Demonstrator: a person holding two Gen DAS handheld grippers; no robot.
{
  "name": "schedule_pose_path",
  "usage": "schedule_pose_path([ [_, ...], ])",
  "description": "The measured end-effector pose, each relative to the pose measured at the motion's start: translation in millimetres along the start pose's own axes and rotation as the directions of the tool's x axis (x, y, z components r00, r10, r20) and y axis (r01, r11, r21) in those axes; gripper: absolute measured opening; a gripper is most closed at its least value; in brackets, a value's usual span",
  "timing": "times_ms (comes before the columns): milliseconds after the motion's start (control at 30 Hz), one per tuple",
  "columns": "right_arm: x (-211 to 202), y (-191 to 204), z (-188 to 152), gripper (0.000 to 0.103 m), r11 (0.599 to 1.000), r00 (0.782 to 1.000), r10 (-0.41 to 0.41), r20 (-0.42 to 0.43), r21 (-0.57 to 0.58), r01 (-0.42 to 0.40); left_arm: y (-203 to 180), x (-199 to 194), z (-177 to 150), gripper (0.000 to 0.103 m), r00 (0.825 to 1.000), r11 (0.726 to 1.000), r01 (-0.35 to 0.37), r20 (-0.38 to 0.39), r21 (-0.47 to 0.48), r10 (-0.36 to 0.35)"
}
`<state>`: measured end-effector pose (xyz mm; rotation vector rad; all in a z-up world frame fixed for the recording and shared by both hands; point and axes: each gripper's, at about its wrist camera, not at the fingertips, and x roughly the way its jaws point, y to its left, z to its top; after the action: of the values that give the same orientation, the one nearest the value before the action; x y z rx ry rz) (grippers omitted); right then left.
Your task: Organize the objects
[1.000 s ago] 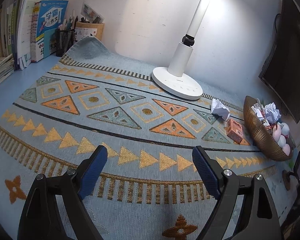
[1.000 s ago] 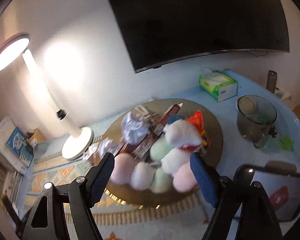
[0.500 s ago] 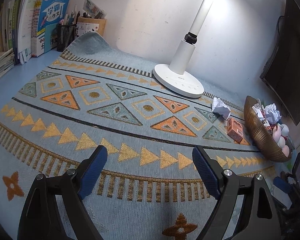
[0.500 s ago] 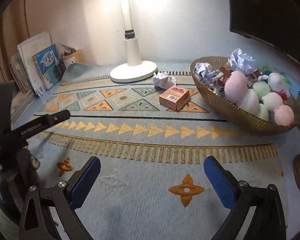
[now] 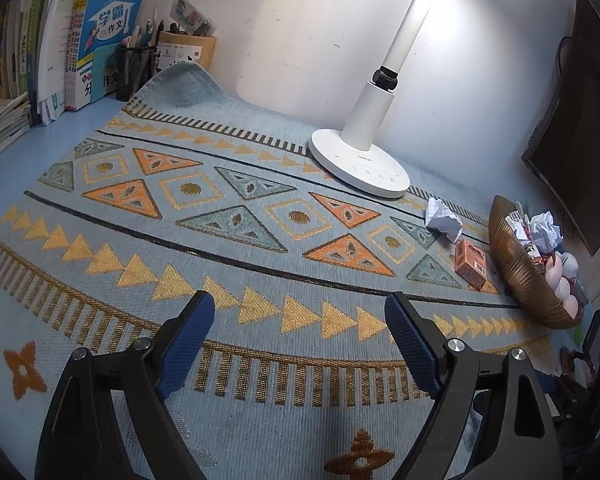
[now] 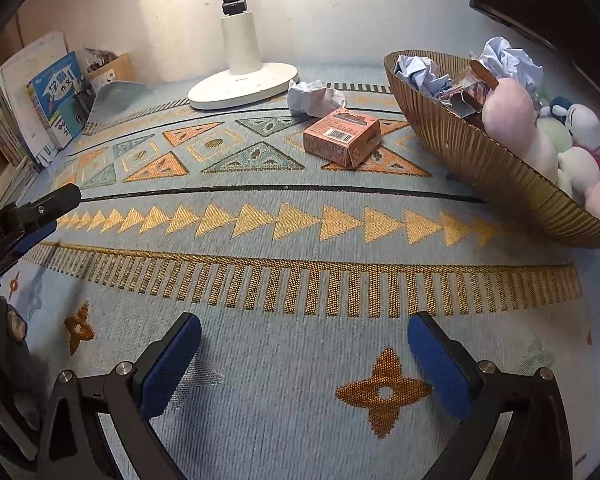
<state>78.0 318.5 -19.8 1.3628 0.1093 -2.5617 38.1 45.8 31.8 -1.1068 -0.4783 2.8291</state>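
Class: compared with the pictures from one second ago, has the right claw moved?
Yes. The right claw has pulled back from above the bowl; the bowl now sits far right.

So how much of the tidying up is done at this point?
Mostly done, it seems: the gold bowl already holds crumpled papers, wrappers and plush balls. Nothing is in hand; the left gripper and right gripper have open, empty jaws. Left on the mat: an orange box and a paper wad.
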Motion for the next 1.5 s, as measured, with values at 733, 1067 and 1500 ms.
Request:
schedule_pose_path([
  [733,1.4,2.4,0.8,0.103,1.000,1.000,-0.016,-0.004,-0.010,0.016,0.3,0.0,-0.2,0.087,1.000,1.000,-0.002,0.000,-0.002,0.002],
  [1067,-0.8,0.7,-0.6,0.103,1.000,1.000,-0.008,0.003,0.007,0.008,-1.2,2.1,-0.6,0.087,1.000,1.000,-0.018,-0.011,0.007,0.018],
  [1500,-7.4,-20.5,0.0,0.103,0.991,0.999,-0.023,0.023,0.133,0.019,-29.0,28.9,-5.1,0.087,0.981,0.977,-0.118,-0.133,0.176,0.142],
])
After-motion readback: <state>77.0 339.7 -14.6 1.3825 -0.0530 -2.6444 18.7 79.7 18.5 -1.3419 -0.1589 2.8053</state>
